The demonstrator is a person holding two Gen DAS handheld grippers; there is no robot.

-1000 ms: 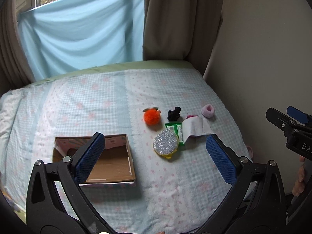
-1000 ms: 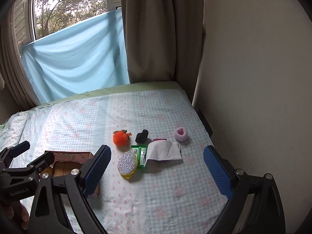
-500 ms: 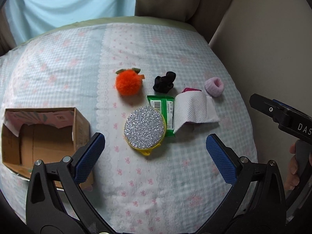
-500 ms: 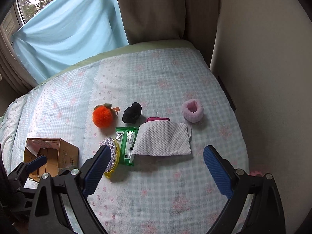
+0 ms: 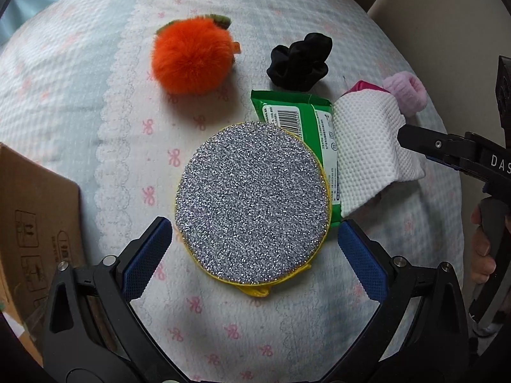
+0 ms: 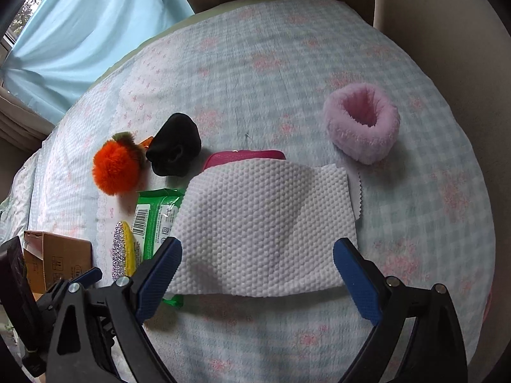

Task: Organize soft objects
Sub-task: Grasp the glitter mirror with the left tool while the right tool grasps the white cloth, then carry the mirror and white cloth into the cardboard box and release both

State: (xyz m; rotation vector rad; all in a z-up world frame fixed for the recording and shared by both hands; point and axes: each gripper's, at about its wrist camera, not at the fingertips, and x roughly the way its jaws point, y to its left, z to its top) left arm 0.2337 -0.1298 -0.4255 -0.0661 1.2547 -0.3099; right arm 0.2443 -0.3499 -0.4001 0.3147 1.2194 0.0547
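Observation:
My left gripper [image 5: 255, 245] is open, its fingers at either side of the near edge of a round silver glitter sponge with a yellow rim [image 5: 252, 201]. My right gripper [image 6: 257, 258] is open over the near edge of a white textured cloth [image 6: 265, 226]. Beyond lie an orange fluffy pom-pom [image 5: 191, 56], a black scrunchie [image 5: 300, 62], a pink fluffy scrunchie [image 6: 362, 131] and a green wipes pack [image 5: 319, 134] under the sponge and cloth. A magenta item [image 6: 246, 156] peeks from under the cloth.
An open cardboard box [image 5: 35, 217] stands at the left on the bed's checked cover [image 5: 80, 102]. A wall [image 6: 447, 16] runs along the right side. A light blue curtain [image 6: 95, 22] and brown drapes hang at the back.
Both grippers have moved down and forward toward the bed. The left now brackets the glitter sponge; the right now hovers at the white cloth. Both stayed open.

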